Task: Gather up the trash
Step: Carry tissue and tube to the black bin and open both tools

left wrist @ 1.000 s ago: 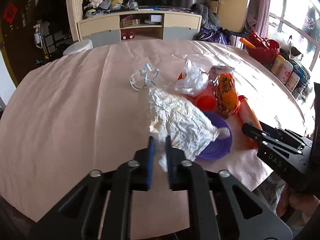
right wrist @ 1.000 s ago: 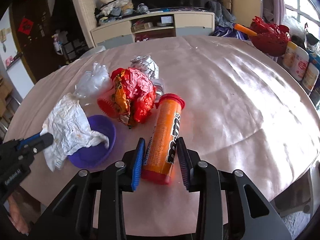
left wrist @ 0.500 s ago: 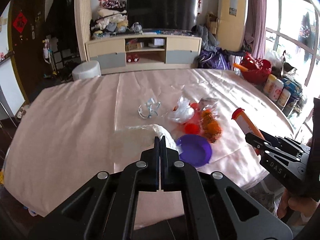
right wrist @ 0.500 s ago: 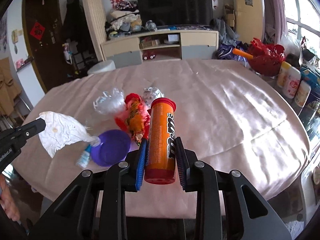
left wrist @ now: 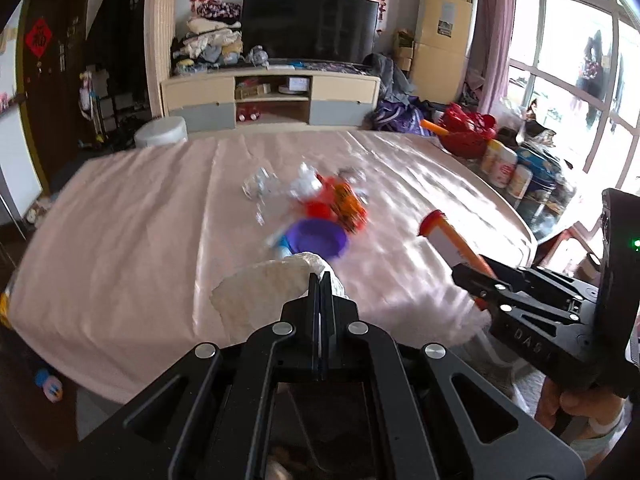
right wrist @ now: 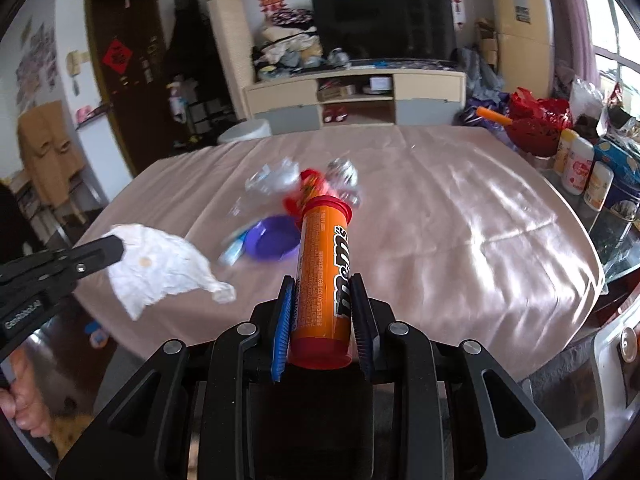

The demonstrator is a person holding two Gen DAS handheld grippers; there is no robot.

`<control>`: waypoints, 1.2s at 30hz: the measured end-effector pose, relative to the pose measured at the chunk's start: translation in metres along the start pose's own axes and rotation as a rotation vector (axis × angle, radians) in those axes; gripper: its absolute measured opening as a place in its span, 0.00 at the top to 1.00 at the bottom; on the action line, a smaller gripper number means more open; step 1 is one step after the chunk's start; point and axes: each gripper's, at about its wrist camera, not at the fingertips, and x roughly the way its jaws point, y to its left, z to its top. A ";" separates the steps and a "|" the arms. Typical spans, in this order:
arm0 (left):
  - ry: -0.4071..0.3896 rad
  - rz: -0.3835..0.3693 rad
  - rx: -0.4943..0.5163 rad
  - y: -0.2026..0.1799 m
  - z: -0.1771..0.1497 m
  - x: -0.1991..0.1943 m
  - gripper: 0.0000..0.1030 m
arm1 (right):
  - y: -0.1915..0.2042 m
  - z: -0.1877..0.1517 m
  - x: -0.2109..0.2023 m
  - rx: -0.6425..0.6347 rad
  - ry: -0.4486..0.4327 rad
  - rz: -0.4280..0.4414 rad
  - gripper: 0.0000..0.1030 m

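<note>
My left gripper [left wrist: 320, 280] is shut on a crumpled white paper napkin [left wrist: 264, 288], which hangs in the air above the near edge of the table; from the right wrist view the napkin [right wrist: 160, 264] dangles from the left gripper [right wrist: 116, 246]. My right gripper [right wrist: 322, 284] is shut on an orange candy tube [right wrist: 324, 264] with a red cap, lifted off the table. The left wrist view shows the tube [left wrist: 444, 236] sticking out of the right gripper [left wrist: 464, 270]. A purple bowl [left wrist: 318, 236], orange and red wrappers [left wrist: 344, 204] and clear plastic scraps [left wrist: 260, 186] lie mid-table.
A pink cloth covers the round table [right wrist: 460, 216]. Red baskets [right wrist: 536, 124] and several jars [right wrist: 576, 168] crowd a stand at the right. A TV cabinet [right wrist: 356, 96] stands behind the table, with a white stool [right wrist: 246, 130] near it. A small blue-capped item [right wrist: 232, 252] lies beside the bowl.
The left gripper closed on the napkin and lifted it off the bowl. The right gripper raised the orange tube off the table. Both have pulled up and back from the table.
</note>
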 end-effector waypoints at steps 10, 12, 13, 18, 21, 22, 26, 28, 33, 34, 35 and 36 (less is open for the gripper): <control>0.167 -0.056 -0.085 -0.019 -0.067 0.032 1.00 | -0.014 -0.056 0.008 0.020 0.146 0.005 0.72; 0.207 -0.060 -0.093 -0.022 -0.080 0.042 1.00 | -0.015 -0.068 0.017 0.027 0.187 0.012 0.72; 0.226 -0.062 -0.096 -0.022 -0.085 0.047 1.00 | -0.015 -0.073 0.020 0.029 0.200 0.015 0.72; 0.322 -0.068 -0.124 -0.021 -0.118 0.074 1.00 | -0.014 -0.095 0.044 0.055 0.297 0.035 0.72; 0.389 -0.074 -0.144 -0.018 -0.138 0.094 1.00 | -0.014 -0.108 0.059 0.071 0.351 0.040 0.72; 0.406 -0.077 -0.150 -0.016 -0.143 0.099 1.00 | -0.015 -0.112 0.063 0.075 0.364 0.040 0.72; 0.450 -0.090 -0.147 -0.012 -0.158 0.115 1.00 | -0.018 -0.125 0.085 0.104 0.430 0.038 0.72; 0.451 -0.084 -0.132 -0.012 -0.159 0.117 1.00 | -0.020 -0.131 0.091 0.122 0.453 0.040 0.72; 0.473 -0.097 -0.133 -0.011 -0.161 0.122 1.00 | -0.020 -0.134 0.104 0.144 0.486 0.035 0.70; 0.478 -0.097 -0.133 -0.012 -0.161 0.124 1.00 | -0.020 -0.134 0.106 0.147 0.488 0.031 0.70; 0.481 -0.095 -0.130 -0.012 -0.161 0.124 1.00 | -0.020 -0.133 0.107 0.147 0.489 0.029 0.70; 0.483 -0.095 -0.127 -0.013 -0.162 0.124 1.00 | -0.019 -0.133 0.107 0.145 0.491 0.026 0.70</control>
